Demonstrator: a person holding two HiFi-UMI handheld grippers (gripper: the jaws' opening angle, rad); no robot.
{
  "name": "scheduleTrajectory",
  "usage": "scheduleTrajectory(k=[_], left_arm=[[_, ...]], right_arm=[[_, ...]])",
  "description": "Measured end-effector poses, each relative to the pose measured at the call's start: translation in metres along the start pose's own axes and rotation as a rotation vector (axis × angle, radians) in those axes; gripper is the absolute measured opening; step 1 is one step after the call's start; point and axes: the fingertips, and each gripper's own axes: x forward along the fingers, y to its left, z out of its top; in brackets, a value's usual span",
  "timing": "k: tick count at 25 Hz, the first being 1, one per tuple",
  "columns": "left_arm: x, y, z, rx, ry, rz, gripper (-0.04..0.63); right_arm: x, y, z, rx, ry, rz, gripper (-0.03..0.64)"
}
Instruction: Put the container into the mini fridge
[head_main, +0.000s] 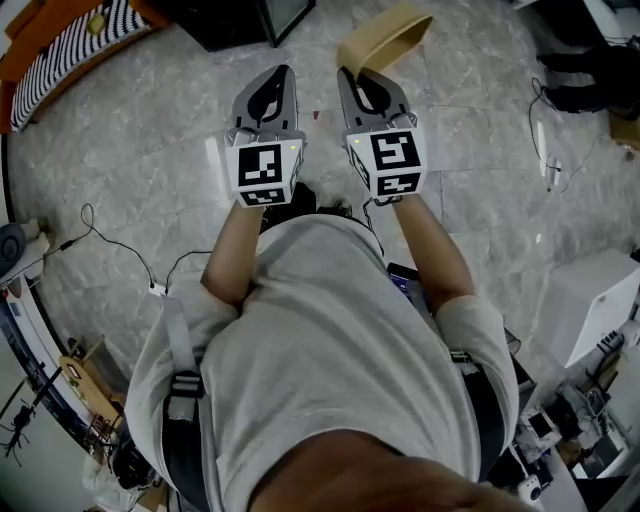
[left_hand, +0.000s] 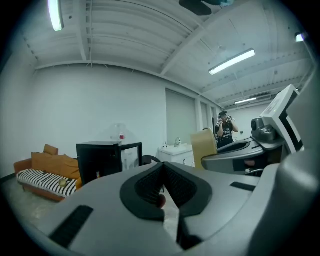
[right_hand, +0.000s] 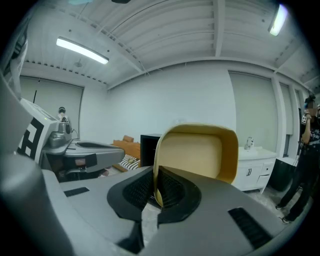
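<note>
A tan, shallow container (head_main: 385, 35) stands out ahead of my right gripper (head_main: 352, 78), which is shut on its rim. In the right gripper view the container (right_hand: 196, 155) fills the middle and its edge is pinched between the black pads (right_hand: 172, 192). The black mini fridge (left_hand: 107, 159) stands across the room with its glass door ajar. It shows partly behind the container (right_hand: 147, 147) in the right gripper view and at the top edge (head_main: 240, 22) of the head view. My left gripper (head_main: 272, 78) hangs beside the right one, shut with nothing in it (left_hand: 162, 175).
An orange sofa with a striped cushion (left_hand: 47, 172) sits left of the fridge. To its right stands a white sink cabinet (right_hand: 255, 167). A person (left_hand: 225, 129) stands in the background. Cables (head_main: 110, 245) trail over the marble floor, and equipment crowds the right side (head_main: 600, 300).
</note>
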Motion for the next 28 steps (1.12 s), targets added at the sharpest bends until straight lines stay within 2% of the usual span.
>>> scheduleTrajectory(k=[8,14,21,28], left_arm=[[0.003,0.063,-0.006,-0.053,0.003,0.008,0.012],[0.009,0.095,-0.013,-0.088,0.014,0.041,0.012],[0.027,0.133,-0.032,-0.113,0.044,0.108,0.012],[0.078,0.197,-0.031,-0.111,0.059,0.241,0.012]], right_arm=[[0.049,0.038,0.007,-0.066,0.064,0.046,0.041],[0.084,0.063,0.016,-0.101,0.09,0.123,0.041],[0.131,0.061,0.015,-0.13,0.103,0.18,0.041],[0.217,0.064,0.036,-0.193,0.113,0.37,0.041]])
